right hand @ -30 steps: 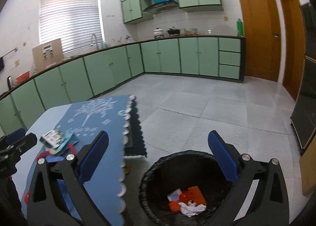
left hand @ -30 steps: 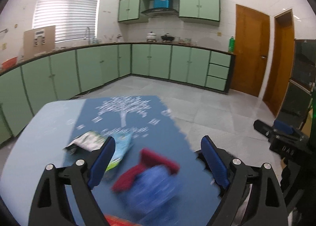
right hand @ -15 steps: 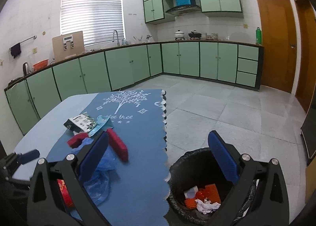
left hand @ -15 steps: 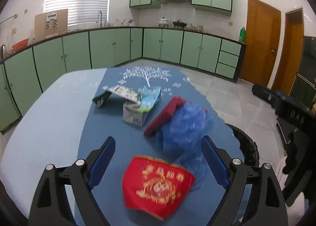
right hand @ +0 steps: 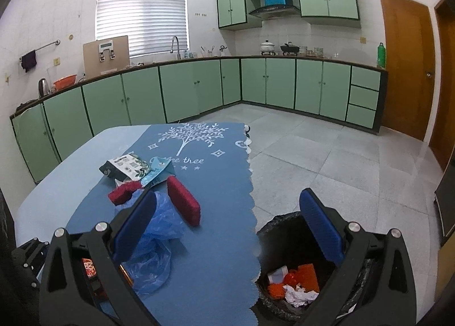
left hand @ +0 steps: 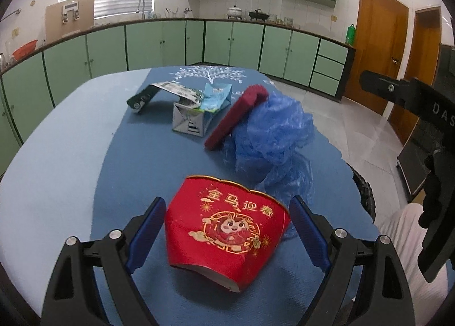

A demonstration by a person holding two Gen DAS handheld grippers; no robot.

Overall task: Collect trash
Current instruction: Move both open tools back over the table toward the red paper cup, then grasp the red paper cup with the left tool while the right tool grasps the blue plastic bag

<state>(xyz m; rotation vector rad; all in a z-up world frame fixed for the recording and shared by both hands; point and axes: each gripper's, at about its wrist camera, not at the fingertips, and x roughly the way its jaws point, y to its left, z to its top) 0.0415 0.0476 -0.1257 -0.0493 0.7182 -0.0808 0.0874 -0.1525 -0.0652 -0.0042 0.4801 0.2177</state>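
A red paper packet with a gold cartoon print [left hand: 227, 233] lies on the blue table runner [left hand: 159, 155], between the blue pads of my open left gripper [left hand: 227, 237], which does not touch it. Beyond it lie a crumpled blue plastic bag [left hand: 273, 132], a dark red sponge [left hand: 236, 115], a flattened milk carton [left hand: 202, 109] and a printed wrapper [left hand: 159, 92]. My right gripper [right hand: 227, 229] is open and empty, above the table edge and a black-lined trash bin [right hand: 295, 277] holding orange and white scraps. The bag [right hand: 153, 240] and sponge [right hand: 183, 203] also show there.
The round table [left hand: 57, 155] has a light blue cloth under the runner. The bin stands on the tiled floor [right hand: 327, 161] at the table's right. Green cabinets [right hand: 199, 90] line the far walls. Wooden doors [right hand: 403, 64] are at the right.
My left gripper has pulled back toward the table's near edge, so the red packet now lies between its pads. My right gripper has shifted left, bringing the table trash into view.
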